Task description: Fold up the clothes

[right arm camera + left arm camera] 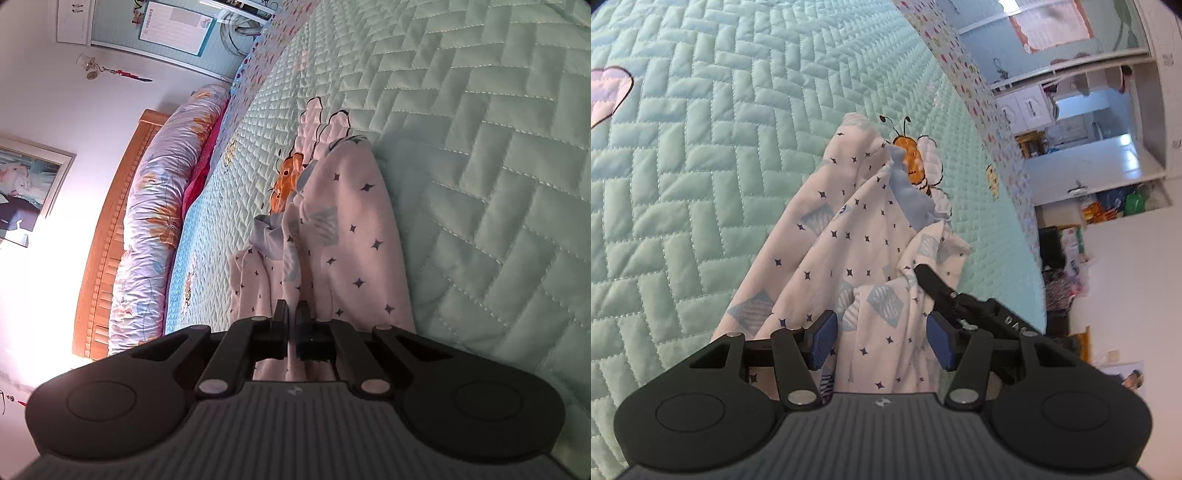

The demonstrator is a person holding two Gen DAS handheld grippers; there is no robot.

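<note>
My right gripper (291, 314) is pinched tight on a fold of the star-print garment (340, 229) to lift it; my left gripper (882, 332) straddles the cloth, pads apart, not yet biting. The garment lies bunched on the quilted bedspread (701, 184) — bee motif (914, 158) at twelve o'clock.

Both devices share one build: a grey ribbed housing nearest the camera, flanked by two rounded black lobes with circular recesses. Black linkage bars with silver pivot screws run to the fingers. The left claw (881, 341) carries blue ribbed pads (white lettering marks the right claw (291, 320), seen beside it).
</note>
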